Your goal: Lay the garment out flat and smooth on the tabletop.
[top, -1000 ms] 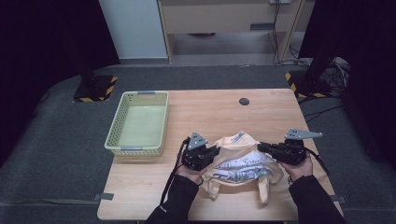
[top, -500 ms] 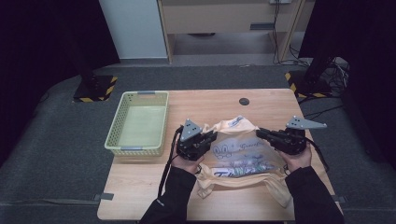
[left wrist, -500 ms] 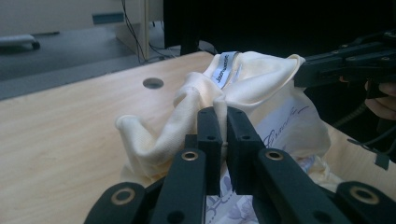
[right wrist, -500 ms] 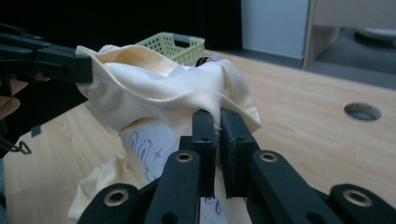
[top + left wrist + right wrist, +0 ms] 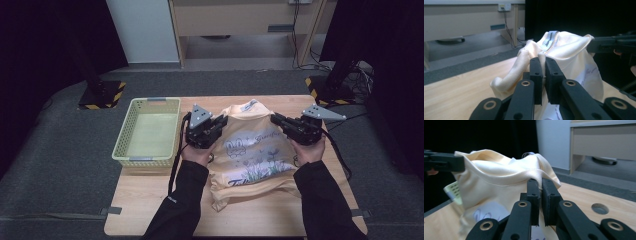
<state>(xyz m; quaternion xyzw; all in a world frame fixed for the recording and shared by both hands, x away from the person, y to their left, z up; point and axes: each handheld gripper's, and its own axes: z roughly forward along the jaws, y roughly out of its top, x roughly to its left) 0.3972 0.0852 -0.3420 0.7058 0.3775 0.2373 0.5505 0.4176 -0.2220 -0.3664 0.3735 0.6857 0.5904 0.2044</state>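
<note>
Clamping the shirt at its shoulders, left gripper and right gripper hold it stretched between them, collar up, body hanging toward the table below both tools.

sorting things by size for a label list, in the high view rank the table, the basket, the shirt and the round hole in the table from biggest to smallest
1. Table
2. Shirt, though it is lifted toward the camera, which may enlarge it
3. Basket, close to the shirt in apparent size, so this order is unsure
4. Round hole, mostly hidden behind the shirt
</note>
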